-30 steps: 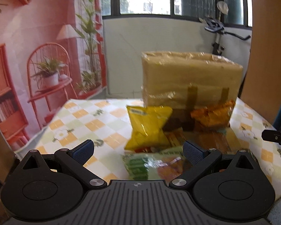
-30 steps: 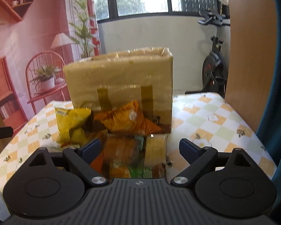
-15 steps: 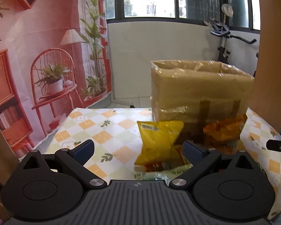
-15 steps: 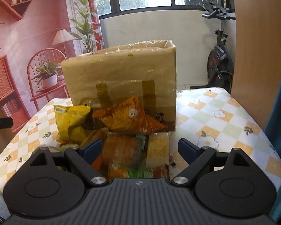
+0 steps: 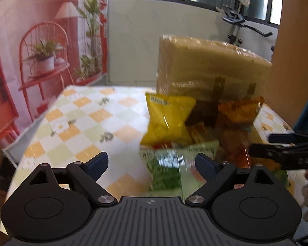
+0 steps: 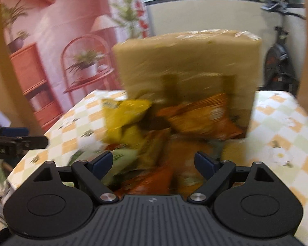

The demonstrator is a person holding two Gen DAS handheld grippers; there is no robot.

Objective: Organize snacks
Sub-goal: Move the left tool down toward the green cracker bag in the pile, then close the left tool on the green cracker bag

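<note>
A pile of snack bags lies on the checkered table in front of a tape-wrapped cardboard box (image 5: 211,69), also seen in the right wrist view (image 6: 186,61). A yellow bag (image 5: 167,119) leans at the pile's left, an orange bag (image 5: 239,110) against the box, a green bag (image 5: 170,170) nearest. My left gripper (image 5: 152,162) is open and empty, just short of the green bag. My right gripper (image 6: 153,161) is open and empty over the near orange packets (image 6: 154,182). The yellow bag (image 6: 123,114) and orange bag (image 6: 203,119) show blurred there.
The checkered tablecloth (image 5: 82,123) runs left of the pile to the table edge. The right gripper's side shows at the right of the left wrist view (image 5: 281,153). A wooden panel (image 5: 293,71) stands at the right, an exercise bike (image 6: 277,61) behind.
Both grippers have moved forward and down toward the snack pile, which now looks larger. The views are motion-blurred. Both stay open.
</note>
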